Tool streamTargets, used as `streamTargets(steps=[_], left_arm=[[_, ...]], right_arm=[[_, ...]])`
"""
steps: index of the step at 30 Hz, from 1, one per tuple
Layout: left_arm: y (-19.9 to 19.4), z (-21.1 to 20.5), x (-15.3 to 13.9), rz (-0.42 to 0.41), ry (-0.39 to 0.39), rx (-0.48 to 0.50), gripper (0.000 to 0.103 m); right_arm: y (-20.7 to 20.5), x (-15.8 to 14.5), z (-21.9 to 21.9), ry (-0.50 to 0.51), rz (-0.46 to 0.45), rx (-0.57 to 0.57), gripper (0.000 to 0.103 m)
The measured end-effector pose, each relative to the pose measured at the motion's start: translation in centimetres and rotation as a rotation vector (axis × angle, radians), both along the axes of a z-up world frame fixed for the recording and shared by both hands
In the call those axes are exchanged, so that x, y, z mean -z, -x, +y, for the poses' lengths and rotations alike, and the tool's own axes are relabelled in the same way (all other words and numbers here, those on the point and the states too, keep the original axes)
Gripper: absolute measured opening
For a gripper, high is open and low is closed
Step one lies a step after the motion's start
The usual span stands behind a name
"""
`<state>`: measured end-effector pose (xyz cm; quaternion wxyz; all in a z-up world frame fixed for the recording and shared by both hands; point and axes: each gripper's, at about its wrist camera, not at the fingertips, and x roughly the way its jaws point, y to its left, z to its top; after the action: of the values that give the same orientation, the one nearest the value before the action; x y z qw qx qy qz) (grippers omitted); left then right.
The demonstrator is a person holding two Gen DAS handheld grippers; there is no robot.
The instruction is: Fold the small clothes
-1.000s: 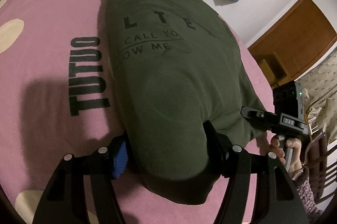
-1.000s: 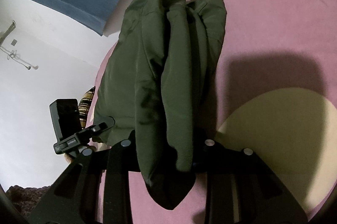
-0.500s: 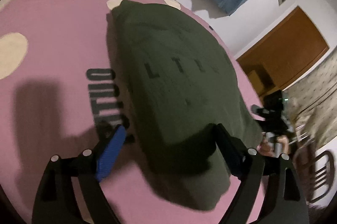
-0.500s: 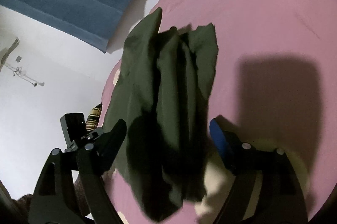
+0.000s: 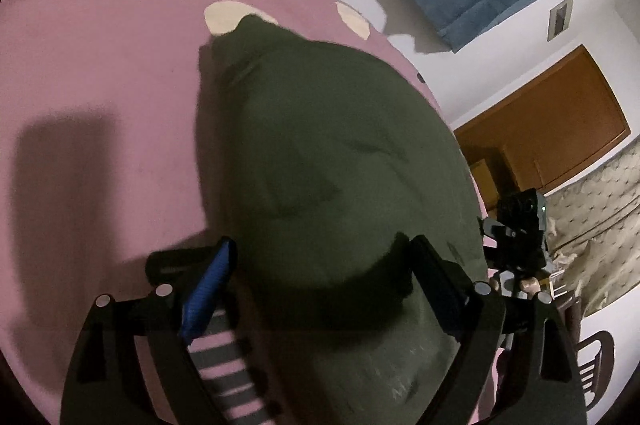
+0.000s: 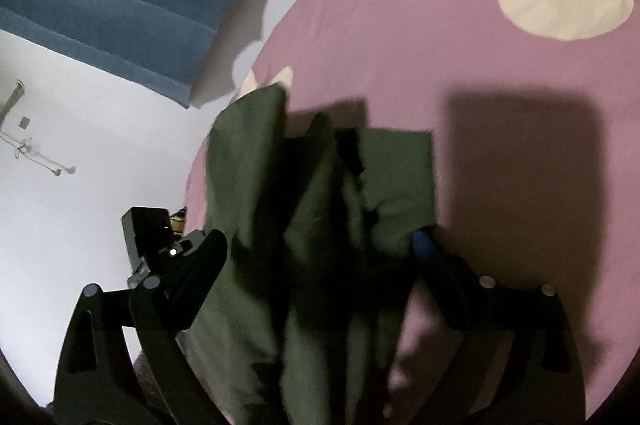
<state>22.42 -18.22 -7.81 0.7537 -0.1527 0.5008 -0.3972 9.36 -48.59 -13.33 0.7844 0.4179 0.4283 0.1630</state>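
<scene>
The left gripper (image 5: pixel 320 265) has just been opening and stands wide, its pads off the dark green garment (image 5: pixel 332 161) lying between them on the pink bedcover (image 5: pixel 100 73). The garment's near end runs out of frame, blurred. The right gripper (image 6: pixel 320 245) has likewise just spread, straddling the garment's bunched folds (image 6: pixel 316 185) without pressing; shadow hides their layering.

Both claws have just been opening: the left claw (image 5: pixel 320 277) and right claw (image 6: pixel 320 245) released the folded dark green cotton shirt (image 5: pixel 336 161), which lies loose between their spread fingers.
</scene>
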Motion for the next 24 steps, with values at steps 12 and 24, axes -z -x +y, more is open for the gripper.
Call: streamTargets(steps=[12,24], left_arm=[[-0.1,0.7,0.7,0.025,0.009,0.017,0.089],[-0.2,-0.2,0.6,-0.019,-0.050,0.000,0.087]], right_arm=[[-0.5,-0.2,-2.2,0.052,0.015,0.030,0.094],[-4.1,0.8,0.4,-0.036,0.049,-0.099,0.056]])
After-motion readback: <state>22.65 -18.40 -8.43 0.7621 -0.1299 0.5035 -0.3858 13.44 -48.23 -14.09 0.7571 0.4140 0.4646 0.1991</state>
